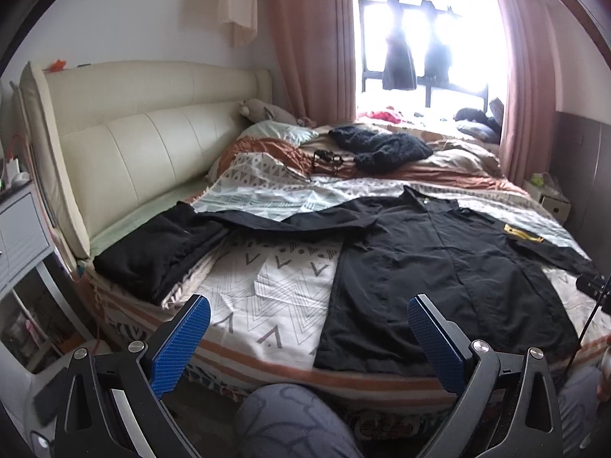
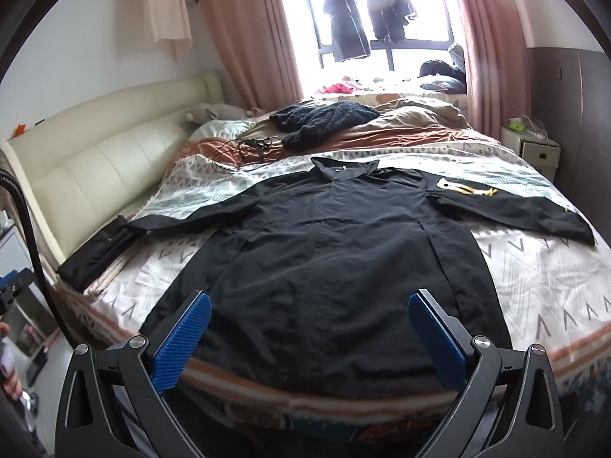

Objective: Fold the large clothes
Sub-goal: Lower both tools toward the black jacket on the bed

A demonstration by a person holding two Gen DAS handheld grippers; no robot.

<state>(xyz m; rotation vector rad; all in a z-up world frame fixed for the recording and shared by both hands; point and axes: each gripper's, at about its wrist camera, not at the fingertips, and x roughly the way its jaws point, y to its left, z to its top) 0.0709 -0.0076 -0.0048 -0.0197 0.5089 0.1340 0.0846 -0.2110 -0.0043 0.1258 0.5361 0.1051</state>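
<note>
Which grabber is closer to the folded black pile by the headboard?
Left. The left gripper hovers open just right of the folded black pile; the right gripper hovers farther right, over the spread black shirt.

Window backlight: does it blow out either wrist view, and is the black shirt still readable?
Left wrist view: the window is blown out to white, the hanging clothes reduced to silhouettes; the black shirt keeps faint seams. Right wrist view: milder glare at the window, the shirt dark but folds visible. Both show strong fisheye bending and black corner vignetting.
</note>
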